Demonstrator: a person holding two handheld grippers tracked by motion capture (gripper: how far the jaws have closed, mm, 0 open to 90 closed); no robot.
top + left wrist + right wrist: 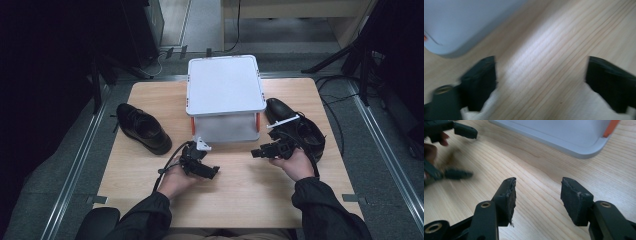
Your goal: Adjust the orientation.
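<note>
Two black leather shoes lie on the wooden table (240,200): one shoe (142,128) at the left, the other shoe (300,131) at the right beside a white two-level rack (226,85) with orange posts. My left gripper (212,172) hovers low over the table in front of the rack, jaws wide apart with only bare wood between them (541,77). My right gripper (256,153) is just left of the right shoe, pointing toward the left gripper, open and empty (537,192). The rack's lower tray corner (564,135) lies beyond its jaws, and the left gripper (466,152) shows blurred at the upper left.
The rack's rounded corner (461,22) is at the upper left of the left gripper view. Bare wood stretches between the two hands and toward the near edge. Dark floor, metal rails and cables (345,100) surround the table.
</note>
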